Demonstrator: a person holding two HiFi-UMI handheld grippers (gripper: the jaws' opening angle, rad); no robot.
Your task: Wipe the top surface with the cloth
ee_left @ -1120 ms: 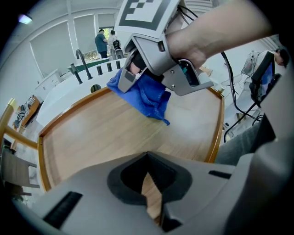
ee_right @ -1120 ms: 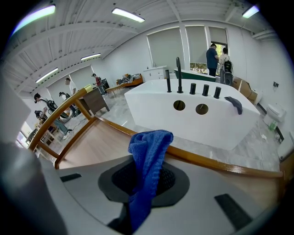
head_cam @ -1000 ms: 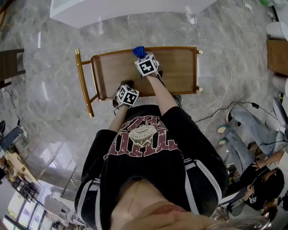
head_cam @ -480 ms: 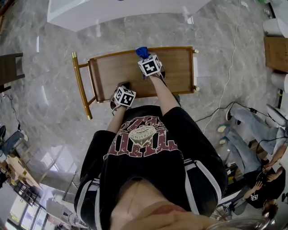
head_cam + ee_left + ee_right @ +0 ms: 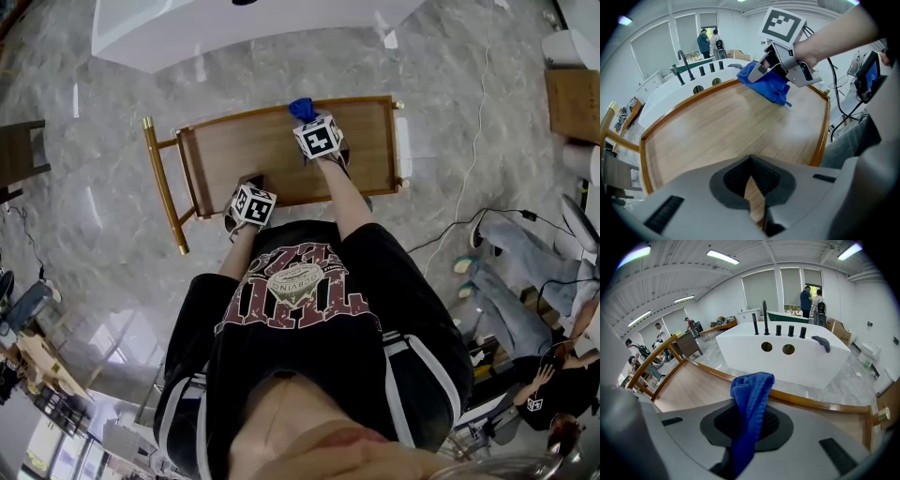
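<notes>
The wooden cart top [image 5: 244, 150] has a raised rim and a gold frame. My right gripper [image 5: 306, 119] is at the top's far edge, shut on the blue cloth [image 5: 301, 108]. In the right gripper view the cloth [image 5: 750, 399] stands up between the jaws above the far rim [image 5: 811, 401]. My left gripper [image 5: 251, 185] rests at the near edge, shut with nothing in it. The left gripper view shows its jaws [image 5: 752, 187] together over bare wood [image 5: 717, 126], and across the top the cloth [image 5: 768, 86] hangs from the right gripper [image 5: 761, 70] onto the wood.
A white tub unit [image 5: 787, 357] with black taps stands just beyond the cart. The cart's gold handle [image 5: 161, 183] sticks out to the left. People [image 5: 534, 272] sit on the floor at the right, with cables nearby. A cardboard box [image 5: 572, 103] is at the far right.
My right gripper has slid the cloth a little to the right along the far edge. The left gripper has stayed at the near edge.
</notes>
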